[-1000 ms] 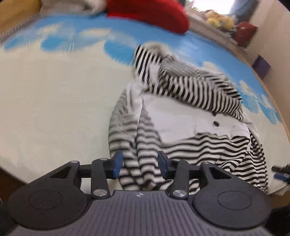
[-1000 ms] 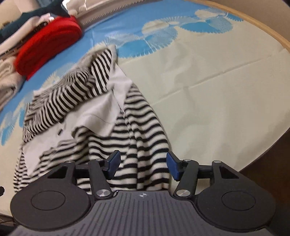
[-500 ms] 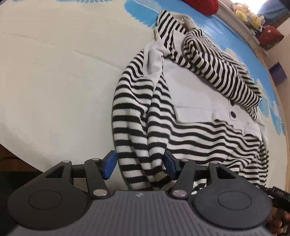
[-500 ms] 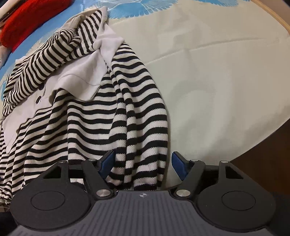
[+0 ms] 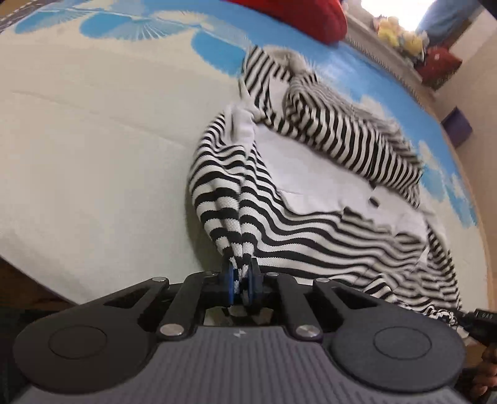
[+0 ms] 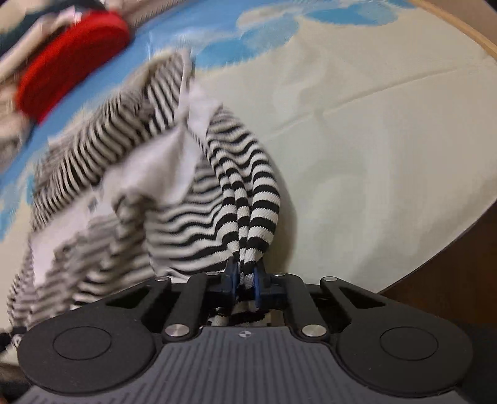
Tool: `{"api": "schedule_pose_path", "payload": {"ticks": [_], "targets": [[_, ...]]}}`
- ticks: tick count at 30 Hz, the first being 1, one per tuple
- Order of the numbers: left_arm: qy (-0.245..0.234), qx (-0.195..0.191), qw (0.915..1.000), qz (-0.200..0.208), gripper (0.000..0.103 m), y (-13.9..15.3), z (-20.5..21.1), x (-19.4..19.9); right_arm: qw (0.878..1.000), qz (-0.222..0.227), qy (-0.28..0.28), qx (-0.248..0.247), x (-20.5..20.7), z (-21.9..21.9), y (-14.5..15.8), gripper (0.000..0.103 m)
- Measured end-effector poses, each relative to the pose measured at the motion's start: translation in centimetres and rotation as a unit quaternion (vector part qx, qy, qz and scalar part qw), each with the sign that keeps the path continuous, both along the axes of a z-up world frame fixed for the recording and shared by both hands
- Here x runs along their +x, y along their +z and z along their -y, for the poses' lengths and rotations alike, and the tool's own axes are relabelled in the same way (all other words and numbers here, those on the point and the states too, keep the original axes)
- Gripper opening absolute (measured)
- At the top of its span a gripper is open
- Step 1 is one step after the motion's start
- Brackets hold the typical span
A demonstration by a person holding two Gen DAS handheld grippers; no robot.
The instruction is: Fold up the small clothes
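Left wrist view first: my left gripper (image 5: 239,281) has its blue pads pinched together on a bunched hem corner of the striped sweater (image 5: 279,192), the knit gathered into tight ridges right at the jaws. From there the black-and-white garment fans out toward 1 and 2 o'clock across the cream and blue bedspread (image 5: 93,155), with a plain white panel in its middle and a striped sleeve lying over it. At 12 o'clock, far off, I see a red cushion (image 5: 304,15).

On the right wrist view, my right gripper (image 6: 245,279) is likewise clamped on a gathered corner of the sweater (image 6: 186,199), folds rising from the jaws toward 11 o'clock; the fabric there is blurred. The bedspread (image 6: 372,140) spreads from 12 to 3 o'clock, and the red cushion (image 6: 68,84) sits at 10 o'clock.
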State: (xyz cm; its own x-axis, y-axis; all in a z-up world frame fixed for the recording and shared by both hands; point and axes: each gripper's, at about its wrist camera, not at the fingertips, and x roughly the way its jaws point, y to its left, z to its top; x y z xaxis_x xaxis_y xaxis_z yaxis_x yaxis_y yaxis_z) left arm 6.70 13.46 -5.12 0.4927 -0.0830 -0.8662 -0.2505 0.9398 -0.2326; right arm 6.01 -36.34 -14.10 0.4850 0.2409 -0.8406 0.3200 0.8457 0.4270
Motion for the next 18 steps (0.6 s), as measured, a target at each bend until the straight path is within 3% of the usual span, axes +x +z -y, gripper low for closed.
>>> {"api": "schedule_pose_path", "payload": {"ticks": [2, 5, 7, 9, 13, 18], "targets": [[0.0, 0.003, 1.0, -0.003, 0.009, 0.0, 0.0, -0.3, 1.0, -0.009, -0.004, 0.004, -0.1, 0.2, -0.2, 0.01], [-0.002, 0.005, 0.9991, -0.042, 0.011, -1.4, 0.0, 0.1, 0.999, -0.043, 0.007, 0.01, 0.3, -0.2, -1.5, 0.013], [0.015, -0.014, 0.9975, -0.068, 0.022, -2.6, -0.6, 0.4, 0.998, -0.058, 0.008, 0.006, 0.5, -0.4, -2.0, 0.027], [0.025, -0.019, 0.9968, -0.074, 0.029, -2.9, -0.9, 0.6, 0.998, -0.06, 0.008, -0.003, 0.4, -0.6, -1.9, 0.03], [0.018, -0.018, 0.9968, -0.075, 0.03, -3.1, -0.5, 0.7, 0.997, -0.077, 0.021, -0.008, 0.5, -1.0, -2.4, 0.036], [0.008, -0.006, 0.9972, -0.075, 0.026, -3.3, -0.3, 0.6, 0.996, -0.078, 0.037, -0.016, 0.6, -1.5, -2.5, 0.035]]}}
